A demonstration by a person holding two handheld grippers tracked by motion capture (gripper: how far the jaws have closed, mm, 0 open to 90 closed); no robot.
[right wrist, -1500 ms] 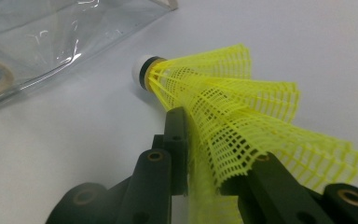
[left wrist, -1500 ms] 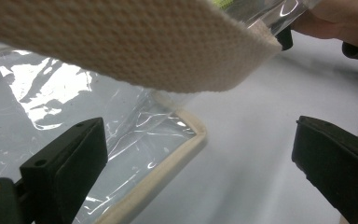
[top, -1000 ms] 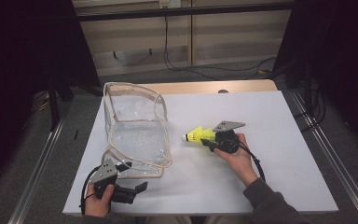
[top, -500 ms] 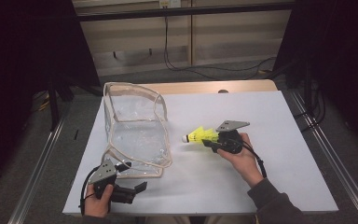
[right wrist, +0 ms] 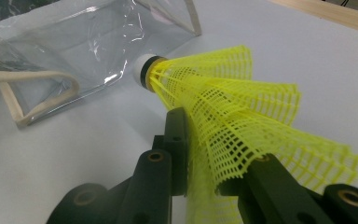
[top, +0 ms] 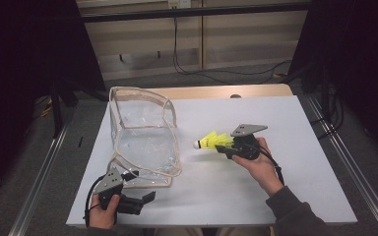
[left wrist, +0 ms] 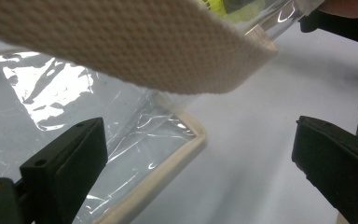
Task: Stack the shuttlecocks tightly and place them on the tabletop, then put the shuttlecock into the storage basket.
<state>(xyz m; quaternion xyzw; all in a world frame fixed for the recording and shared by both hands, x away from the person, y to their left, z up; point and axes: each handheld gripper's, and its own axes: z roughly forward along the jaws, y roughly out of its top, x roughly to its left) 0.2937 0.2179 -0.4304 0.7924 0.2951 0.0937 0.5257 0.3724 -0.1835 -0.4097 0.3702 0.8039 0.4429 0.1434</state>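
**Shuttlecock gripped, bag not yet filled**

While the shuttlecock [top: 213, 141] sits just right of centre in the high view, pinched by its yellow mesh skirt in the closed jaws of the right gripper [top: 226, 145], the pick-up looks done and the delivery is left. Its white cork tip points left toward the bag [top: 145, 140], close to the bag's right wall but apart from it. In the right gripper view the skirt is squeezed between the two black jaws and the bag lies at upper left, nothing inside it as far as I can see.

The left gripper [top: 145, 197], at lower left on the bench [top: 300, 128], has its jaws open and holds nothing; in its own view the bag's webbing strap [left wrist: 135, 46] crosses above them. Judged from this, opening or steadying the bag and dropping the shuttlecock in are still to come.
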